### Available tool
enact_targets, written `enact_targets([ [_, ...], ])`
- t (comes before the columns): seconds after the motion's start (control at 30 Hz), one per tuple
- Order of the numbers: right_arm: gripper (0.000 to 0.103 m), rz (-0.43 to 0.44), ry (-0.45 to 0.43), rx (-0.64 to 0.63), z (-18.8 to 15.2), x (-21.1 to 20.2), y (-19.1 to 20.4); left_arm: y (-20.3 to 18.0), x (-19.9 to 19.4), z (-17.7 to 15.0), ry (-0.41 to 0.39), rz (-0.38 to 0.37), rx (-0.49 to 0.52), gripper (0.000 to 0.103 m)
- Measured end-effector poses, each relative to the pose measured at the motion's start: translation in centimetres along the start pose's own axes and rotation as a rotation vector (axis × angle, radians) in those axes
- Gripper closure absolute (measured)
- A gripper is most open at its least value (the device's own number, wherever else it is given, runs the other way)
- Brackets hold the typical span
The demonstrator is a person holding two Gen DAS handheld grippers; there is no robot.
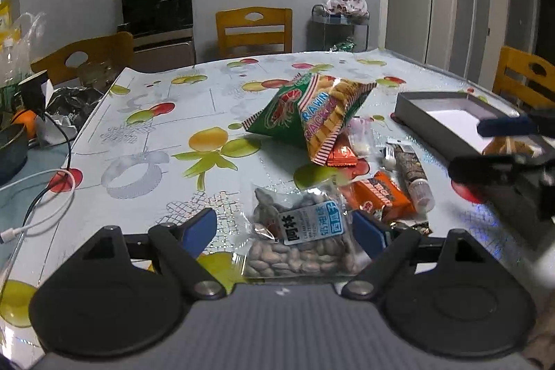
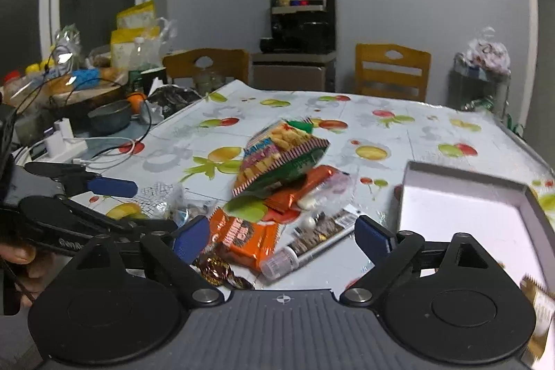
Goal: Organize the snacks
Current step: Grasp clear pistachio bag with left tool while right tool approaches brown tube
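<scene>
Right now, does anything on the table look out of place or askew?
Yes. The prawn cracker bag lies tilted on top of the orange packets, not flat, and the snacks sit heaped beside the open box.

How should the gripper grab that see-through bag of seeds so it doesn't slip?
Probably pinch the bag of seeds across its middle, at the white label, coming straight forward and down. It lies flat on the tablecloth between the open fingers of the left gripper, with bare cloth on its left side; the orange snack bar crowds its right.
</scene>
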State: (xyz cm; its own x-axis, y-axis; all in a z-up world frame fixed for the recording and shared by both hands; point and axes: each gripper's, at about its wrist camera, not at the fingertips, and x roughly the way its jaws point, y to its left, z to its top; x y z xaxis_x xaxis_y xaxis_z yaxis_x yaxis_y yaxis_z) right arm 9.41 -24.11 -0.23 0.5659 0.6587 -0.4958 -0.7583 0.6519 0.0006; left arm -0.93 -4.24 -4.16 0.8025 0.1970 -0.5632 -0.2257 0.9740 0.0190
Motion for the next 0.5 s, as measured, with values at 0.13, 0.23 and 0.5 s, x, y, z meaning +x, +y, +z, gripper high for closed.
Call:
enact_targets([
  [0.13, 0.011, 0.004, 0.085, 0.131, 1.1, 2.2, -1.6, -0.4, 0.5, -0.1, 0.006, 0.003, 0.018, 0.017],
  [0.23, 0.022, 0.017, 0.139, 0.192, 1.4, 3.8, -2.7, -0.6, 0.8, -0.1, 0.012, 0.011, 0.001, 0.017],
  [0.5, 0.034, 0.009, 0.258, 0.187, 0.5, 6.5, -2.8, -1.1, 1.7, 0.5, 0.011, 0.016, 0.001, 0.017],
])
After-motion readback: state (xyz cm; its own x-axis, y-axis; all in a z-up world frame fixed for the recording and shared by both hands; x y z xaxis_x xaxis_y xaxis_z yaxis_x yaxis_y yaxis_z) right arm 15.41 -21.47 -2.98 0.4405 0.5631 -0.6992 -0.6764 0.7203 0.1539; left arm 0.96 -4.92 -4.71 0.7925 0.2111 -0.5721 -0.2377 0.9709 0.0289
